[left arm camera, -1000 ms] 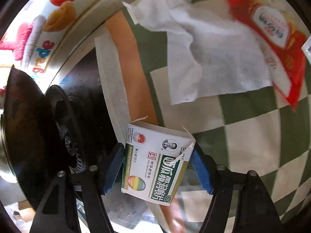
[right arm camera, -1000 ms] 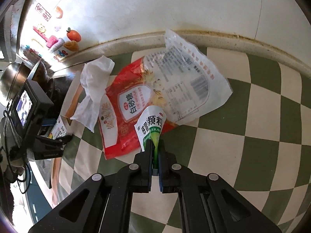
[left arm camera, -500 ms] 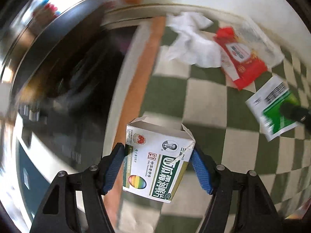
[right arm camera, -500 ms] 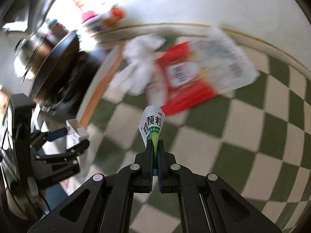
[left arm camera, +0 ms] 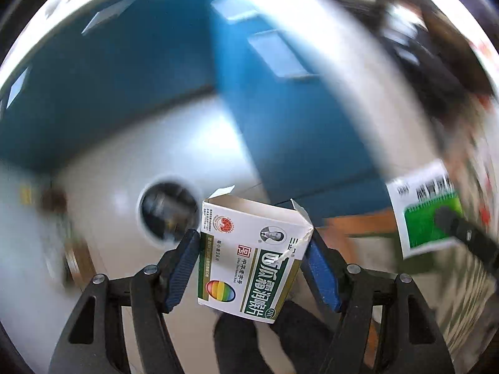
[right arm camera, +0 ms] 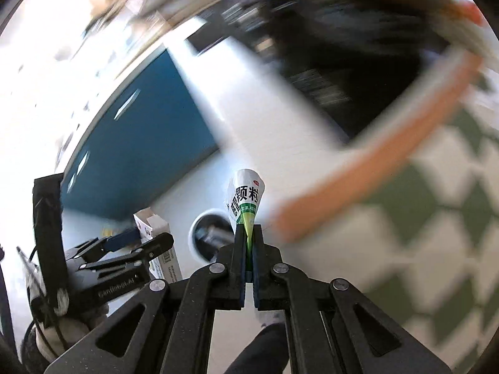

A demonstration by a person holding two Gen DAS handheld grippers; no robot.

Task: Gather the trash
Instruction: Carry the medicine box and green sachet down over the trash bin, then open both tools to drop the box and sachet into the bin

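Left wrist view: we see the left gripper (left arm camera: 252, 271) pinching a small white and green cardboard medicine box (left arm camera: 249, 255), torn open at the top, between its blue pads (left arm camera: 182, 274).
Right wrist view: we see the right gripper (right arm camera: 248, 246) pressed together on a thin white and green foil sachet (right arm camera: 244, 201), which stands up from the jaws like a cone.
Where the trash is: both pieces are in the air, away from the green and white checkered counter (right arm camera: 436, 218), which lies at the right edge.
Bin: a round white bin with a dark opening (left arm camera: 168, 212) stands on the pale floor (left arm camera: 131, 162), below and beyond the box; in the right wrist view its opening (right arm camera: 209, 233) is just behind the sachet.
Blur: the background is smeared, so we cannot say what is inside the bin.
Progress: we judge that two items are picked up and on their way to the bin, but not yet dropped.
What is left: to bring both grippers over the opening and release; whether more trash remains on the counter, these pictures do not show clearly.
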